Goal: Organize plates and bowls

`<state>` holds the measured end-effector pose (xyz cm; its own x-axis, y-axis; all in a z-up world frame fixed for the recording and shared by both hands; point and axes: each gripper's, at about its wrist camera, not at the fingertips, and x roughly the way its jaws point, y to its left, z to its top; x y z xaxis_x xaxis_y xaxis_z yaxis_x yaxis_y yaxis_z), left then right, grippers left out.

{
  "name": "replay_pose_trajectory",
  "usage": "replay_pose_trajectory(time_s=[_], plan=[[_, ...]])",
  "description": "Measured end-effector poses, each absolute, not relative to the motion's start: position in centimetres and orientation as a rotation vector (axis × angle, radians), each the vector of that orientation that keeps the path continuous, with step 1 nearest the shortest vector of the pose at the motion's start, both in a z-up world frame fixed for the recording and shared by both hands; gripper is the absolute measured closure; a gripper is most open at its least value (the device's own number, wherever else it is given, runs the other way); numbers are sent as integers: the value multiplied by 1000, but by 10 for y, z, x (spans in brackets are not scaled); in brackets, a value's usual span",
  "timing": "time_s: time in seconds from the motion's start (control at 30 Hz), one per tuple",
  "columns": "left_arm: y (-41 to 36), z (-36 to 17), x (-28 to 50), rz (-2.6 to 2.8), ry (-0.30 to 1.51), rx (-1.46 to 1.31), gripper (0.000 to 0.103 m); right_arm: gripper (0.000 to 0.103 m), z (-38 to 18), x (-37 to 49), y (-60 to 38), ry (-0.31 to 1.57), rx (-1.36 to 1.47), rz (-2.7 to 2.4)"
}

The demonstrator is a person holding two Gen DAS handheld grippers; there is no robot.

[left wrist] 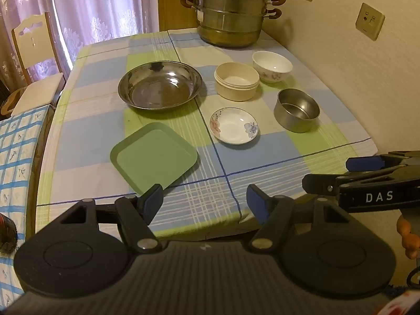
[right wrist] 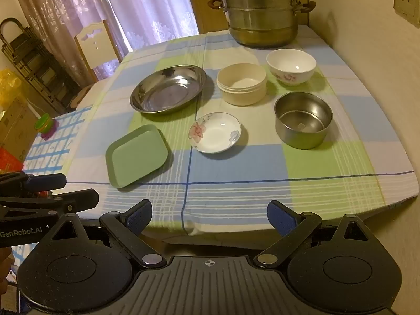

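We count six dishes on the checked tablecloth: one green square plate, one wide steel basin, one flowered saucer, one cream tub, one flowered white bowl, one steel bowl. All look empty to us. One stacked steamer pot at the back. Left gripper and right gripper both hang at the near edge, fingers apart, holding nothing.
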<state>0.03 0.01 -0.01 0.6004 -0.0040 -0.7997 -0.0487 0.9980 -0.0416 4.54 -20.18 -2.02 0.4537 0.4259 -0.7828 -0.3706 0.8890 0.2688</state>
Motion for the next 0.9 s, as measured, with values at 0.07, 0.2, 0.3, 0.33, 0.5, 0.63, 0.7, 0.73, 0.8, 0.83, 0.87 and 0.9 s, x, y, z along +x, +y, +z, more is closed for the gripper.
replay_pose_trajectory(time_s=[0.07,0.2,0.3,0.33,0.5,0.63,0.7,0.73,0.8,0.83,0.87,0.9], plan=[[0,0,0,24,924,-64,35,8,-20,46,-202,984,65,493],[0,0,0,22,925,-67,35,8,-20,46,-202,984,66,492],[0,0,0,22,925,-66,35,8,-19,47,-202,986,65,493],[0,0,0,22,925,-66,35,8,-19,47,-202,986,64,492],[0,0,0,21,926,-66,35,8,-18,47,-203,988,64,491],[0,3,3,20,927,-67,35,8,-18,47,-203,988,64,491],[0,3,3,21,928,-66,35,8,-17,47,-204,988,64,491],[-2,0,5,20,928,-67,35,8,-17,47,-204,988,64,491],[-5,-2,2,20,929,-69,35,8,-17,47,-204,988,64,490],[-6,-2,3,20,928,-69,35,8,-17,46,-204,986,64,491],[-5,-2,2,19,928,-68,35,8,-17,46,-204,986,64,491],[-5,-2,2,20,928,-68,35,8,-17,46,-204,986,64,491]])
